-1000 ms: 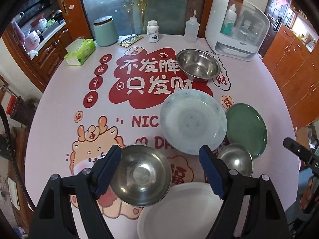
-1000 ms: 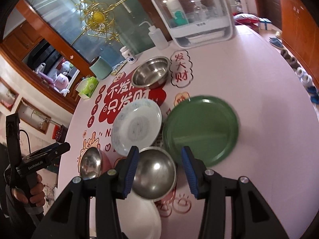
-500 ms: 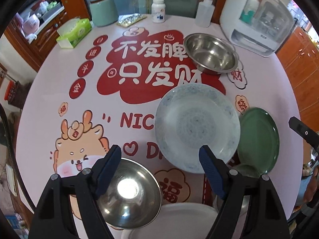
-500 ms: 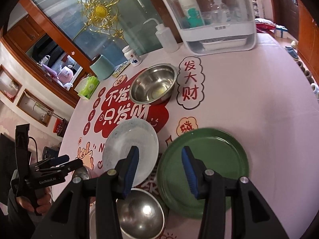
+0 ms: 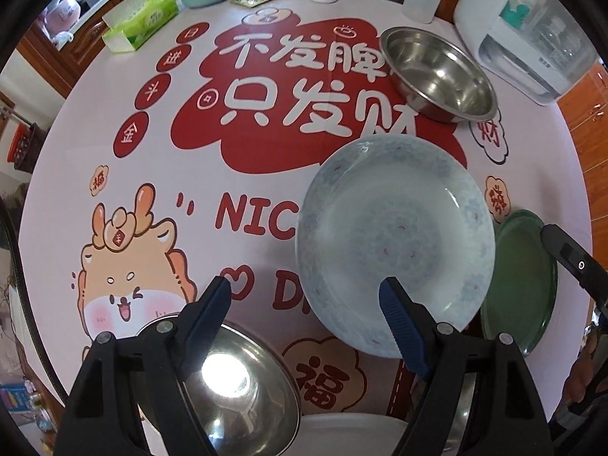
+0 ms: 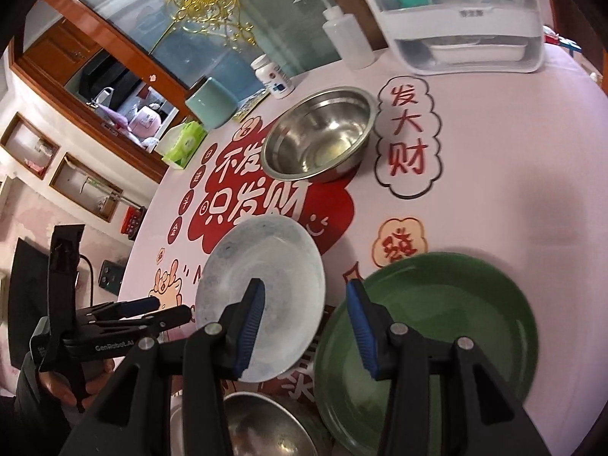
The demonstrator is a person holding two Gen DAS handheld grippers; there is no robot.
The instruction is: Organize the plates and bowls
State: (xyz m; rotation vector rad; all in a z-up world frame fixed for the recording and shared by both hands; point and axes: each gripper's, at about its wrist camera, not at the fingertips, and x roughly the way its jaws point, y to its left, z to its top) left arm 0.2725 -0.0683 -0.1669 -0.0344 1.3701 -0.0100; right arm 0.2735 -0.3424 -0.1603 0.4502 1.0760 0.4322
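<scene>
Hovering with jaws spread and empty, the left gripper [image 5: 306, 313] sits above the near edge of the table [image 5: 76, 174], its right finger over the near rim of the pale blue patterned plate [image 5: 395, 243] and its left finger over a small steel bowl [image 5: 235, 387]. The right gripper [image 6: 304, 326] is also spread wide, holding nothing, straddling the gap between that same pale plate [image 6: 262, 288] and the green plate [image 6: 437, 334]; another small steel bowl [image 6: 262, 429] shows just below its fingers. A white plate [image 5: 353, 433] peeks in at the bottom edge of the left view; the large steel bowl [image 5: 437, 72] sits farther back, well apart from the plates. Handling call: the pale plate looks like glazed ceramic or glass, so stiff, moderately heavy, slick and chip-prone; grab it by the raised rim with one pad under the lip, not the flat centre. The green plate looks similar, shallow with a low rim, so there's little to bite on and it will likely slide before lifting. The steel bowls look light, rigid and tough, but polished walls are slippery; pinch across the rolled rim, one finger inside. Nest bowls small into large; stack plates gently to avoid clacking glaze on glaze.
</scene>
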